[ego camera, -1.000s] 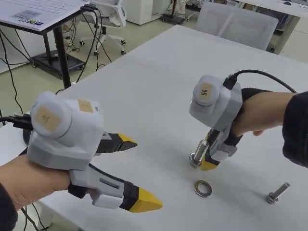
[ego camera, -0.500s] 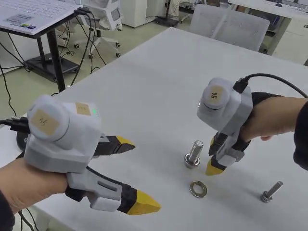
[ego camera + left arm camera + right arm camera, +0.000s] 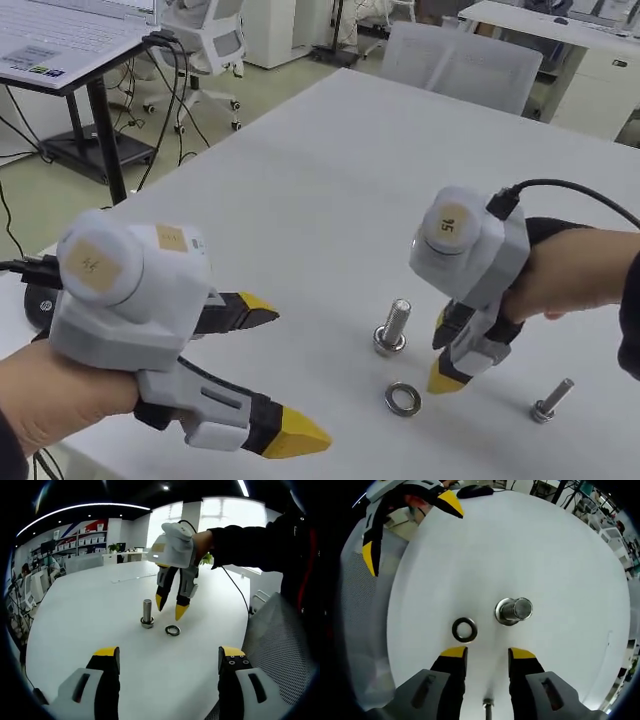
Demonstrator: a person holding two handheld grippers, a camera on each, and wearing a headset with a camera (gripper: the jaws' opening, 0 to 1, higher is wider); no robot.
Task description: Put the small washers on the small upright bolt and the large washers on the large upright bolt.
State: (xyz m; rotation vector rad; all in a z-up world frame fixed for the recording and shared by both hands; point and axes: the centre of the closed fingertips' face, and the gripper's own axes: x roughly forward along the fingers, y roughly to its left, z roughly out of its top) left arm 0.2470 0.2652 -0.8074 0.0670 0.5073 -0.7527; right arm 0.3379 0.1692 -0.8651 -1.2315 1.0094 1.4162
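Washer [image 3: 464,629] lying flat on the table [image 3: 545,540] at eleven o'clock from the right gripper [image 3: 487,653], which we are holding closest, jaws parted and empty; left gripper [image 3: 169,652] spread wide, well apart.

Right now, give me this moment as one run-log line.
left tongs open, empty | right tongs open, empty, beside upright bolt | washer lying loose near it | second bolt lying down

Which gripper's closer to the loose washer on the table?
Right. The right gripper hangs just beside the washer; the left gripper is held well back from it.
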